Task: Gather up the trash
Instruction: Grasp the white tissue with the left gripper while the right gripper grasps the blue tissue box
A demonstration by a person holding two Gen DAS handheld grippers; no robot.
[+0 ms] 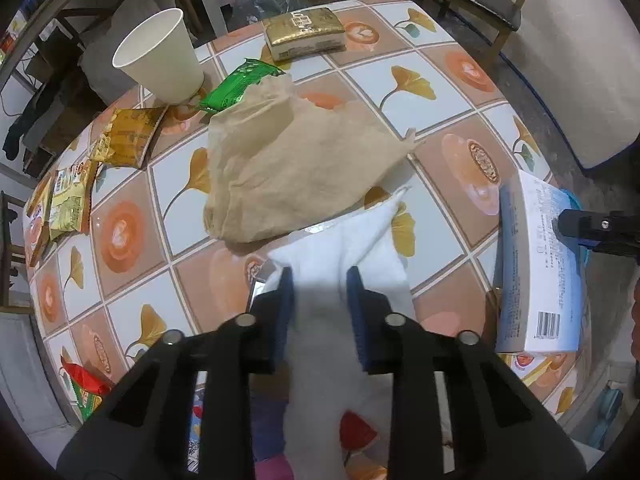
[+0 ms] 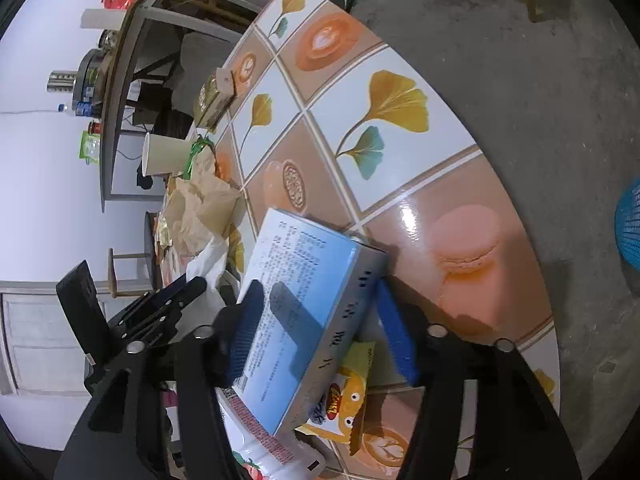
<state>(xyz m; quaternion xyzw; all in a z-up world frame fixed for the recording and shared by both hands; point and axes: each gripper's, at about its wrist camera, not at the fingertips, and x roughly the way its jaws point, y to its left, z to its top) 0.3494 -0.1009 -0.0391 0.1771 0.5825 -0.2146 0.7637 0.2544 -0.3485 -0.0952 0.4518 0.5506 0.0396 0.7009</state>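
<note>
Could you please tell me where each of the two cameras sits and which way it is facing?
Left wrist: on the left gripper, looking steeply down at the table; its jaws pinch a white tissue.
Right wrist: on the right gripper, angled across the table; its jaws straddle the blue box.
Shared: box, tissue, brown paper, paper cup.

left gripper (image 1: 320,276): black plastic linkage arms, round silver rivets, blue ribbed pads. right gripper (image 2: 316,304): same black build, blue pads, possibly identical.
</note>
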